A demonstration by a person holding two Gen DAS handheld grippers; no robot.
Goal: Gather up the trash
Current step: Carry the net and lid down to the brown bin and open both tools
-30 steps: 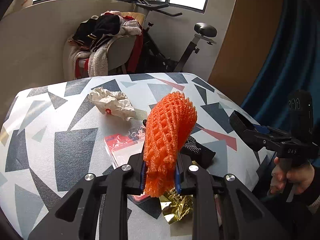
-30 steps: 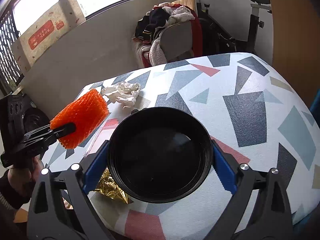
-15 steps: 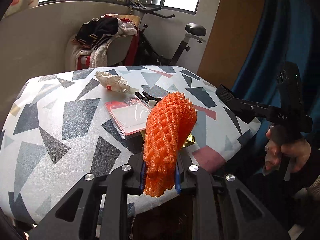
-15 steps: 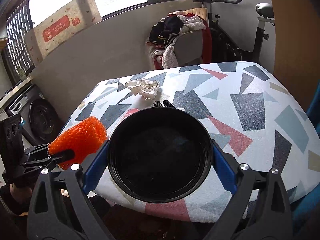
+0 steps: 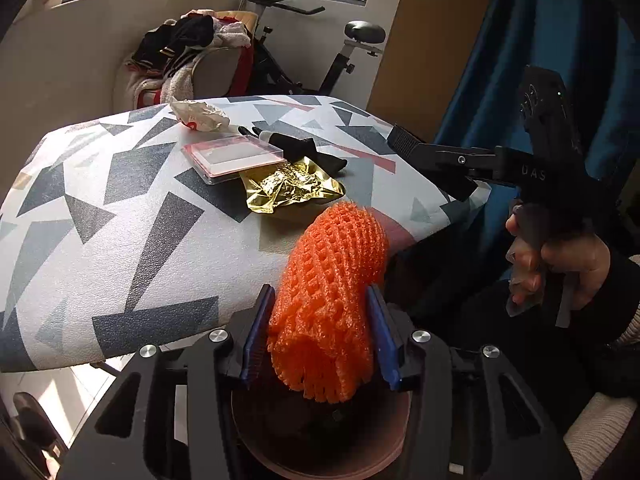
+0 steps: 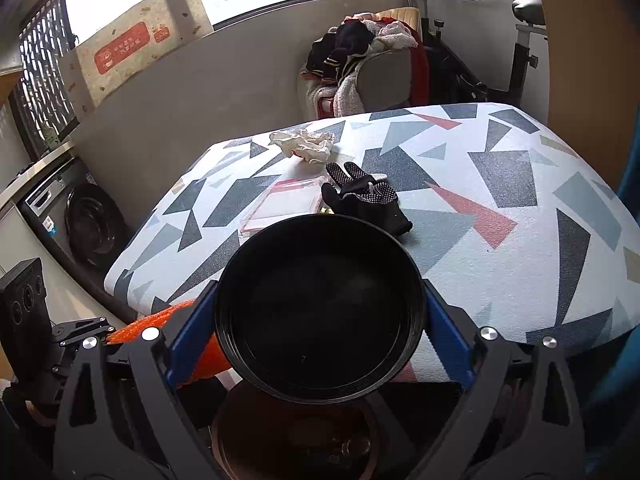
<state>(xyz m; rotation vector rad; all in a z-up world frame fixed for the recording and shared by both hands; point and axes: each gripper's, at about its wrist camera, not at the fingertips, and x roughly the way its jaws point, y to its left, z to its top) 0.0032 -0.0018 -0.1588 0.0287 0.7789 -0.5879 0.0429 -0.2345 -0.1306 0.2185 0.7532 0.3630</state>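
While left gripper point(image 5: 320, 336) jaws clamp foam net point(image 5: 332, 296) over bin point(image 5: 320, 440) at frame bottom, we part jaws gently; right gripper point(image 6: 320, 320) jaws stay clamped on lid point(image 6: 320, 308).

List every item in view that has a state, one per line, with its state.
left claw: shut on orange foam net
orange foam net: gripped, above bin opening
right claw: shut on black lid
black lid: off, held above bin
bin: open
gold wrapper: crumpled on table
black glove: lying on table
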